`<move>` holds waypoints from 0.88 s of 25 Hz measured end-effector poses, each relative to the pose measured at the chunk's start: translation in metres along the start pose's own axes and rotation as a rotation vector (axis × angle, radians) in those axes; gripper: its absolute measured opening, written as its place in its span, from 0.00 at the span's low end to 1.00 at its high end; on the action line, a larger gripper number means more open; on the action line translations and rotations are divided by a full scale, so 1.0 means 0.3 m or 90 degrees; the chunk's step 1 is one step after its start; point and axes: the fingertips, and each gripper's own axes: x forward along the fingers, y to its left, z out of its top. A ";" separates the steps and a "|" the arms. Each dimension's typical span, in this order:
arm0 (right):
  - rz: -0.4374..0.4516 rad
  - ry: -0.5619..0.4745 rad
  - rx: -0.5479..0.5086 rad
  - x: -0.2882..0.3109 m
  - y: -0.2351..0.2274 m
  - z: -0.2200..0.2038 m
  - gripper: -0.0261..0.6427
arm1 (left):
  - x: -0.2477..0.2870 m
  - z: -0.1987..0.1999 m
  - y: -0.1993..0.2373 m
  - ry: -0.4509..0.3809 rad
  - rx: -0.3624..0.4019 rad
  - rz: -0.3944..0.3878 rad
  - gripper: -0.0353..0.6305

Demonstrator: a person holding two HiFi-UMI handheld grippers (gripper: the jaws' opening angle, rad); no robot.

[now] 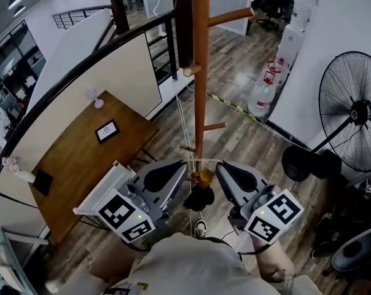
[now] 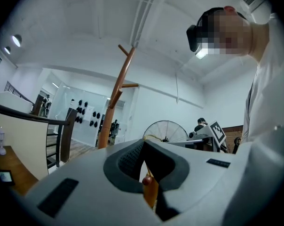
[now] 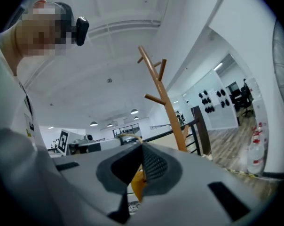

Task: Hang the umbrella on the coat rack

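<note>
The wooden coat rack (image 1: 201, 72) rises straight ahead, with short pegs (image 1: 215, 126) just above my grippers. A small black folded umbrella (image 1: 199, 198) with an orange wooden handle (image 1: 204, 177) hangs close to the pole. Its thin tan loop (image 1: 203, 160) stretches between the two grippers. My left gripper (image 1: 187, 176) is shut on one end of the loop and my right gripper (image 1: 220, 168) on the other. In the left gripper view the handle (image 2: 150, 192) shows under the shut jaws, with the rack (image 2: 114, 102) beyond. The right gripper view shows the handle (image 3: 137, 185) and the rack (image 3: 168, 107) likewise.
A brown wooden table (image 1: 81, 158) stands on the left beside a curved railing (image 1: 112, 42). A large black floor fan (image 1: 354, 112) is on the right. Water bottles (image 1: 262, 94) stand further back. My shoe (image 1: 199, 228) is at the rack's foot.
</note>
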 end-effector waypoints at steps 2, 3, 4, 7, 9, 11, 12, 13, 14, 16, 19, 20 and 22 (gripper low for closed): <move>0.013 0.002 0.000 0.001 -0.010 -0.006 0.04 | 0.008 -0.009 0.002 0.002 0.002 0.011 0.05; 0.017 0.002 0.002 0.002 -0.016 -0.009 0.04 | 0.011 -0.014 0.003 0.004 0.003 0.016 0.05; 0.019 0.002 0.006 0.004 -0.021 -0.011 0.04 | 0.013 -0.018 0.005 0.007 0.003 0.019 0.05; 0.021 0.003 0.020 0.014 -0.042 -0.018 0.04 | 0.022 -0.027 0.013 0.017 0.004 0.027 0.05; 0.018 0.007 0.024 0.024 -0.056 -0.020 0.04 | 0.031 -0.034 0.025 0.022 0.007 0.032 0.05; 0.013 0.012 0.026 0.038 -0.066 -0.023 0.04 | 0.036 -0.039 0.041 0.025 0.007 0.032 0.05; 0.009 0.014 0.027 0.045 -0.070 -0.026 0.04 | 0.038 -0.042 0.050 0.026 0.005 0.031 0.05; 0.005 0.016 0.028 0.052 -0.076 -0.029 0.04 | 0.041 -0.046 0.059 0.028 0.002 0.029 0.05; -0.001 0.019 0.029 0.058 -0.083 -0.033 0.04 | 0.044 -0.052 0.068 0.030 -0.002 0.027 0.05; -0.009 0.023 0.033 0.069 -0.099 -0.044 0.04 | 0.052 -0.065 0.086 0.037 -0.008 0.024 0.05; -0.022 0.027 0.040 0.098 -0.125 -0.060 0.04 | 0.061 -0.082 0.121 0.047 -0.014 0.020 0.05; -0.028 0.029 0.042 0.109 -0.132 -0.067 0.04 | 0.062 -0.088 0.133 0.051 -0.017 0.018 0.05; -0.038 0.033 0.047 0.131 -0.145 -0.085 0.04 | 0.065 -0.104 0.161 0.059 -0.024 0.016 0.05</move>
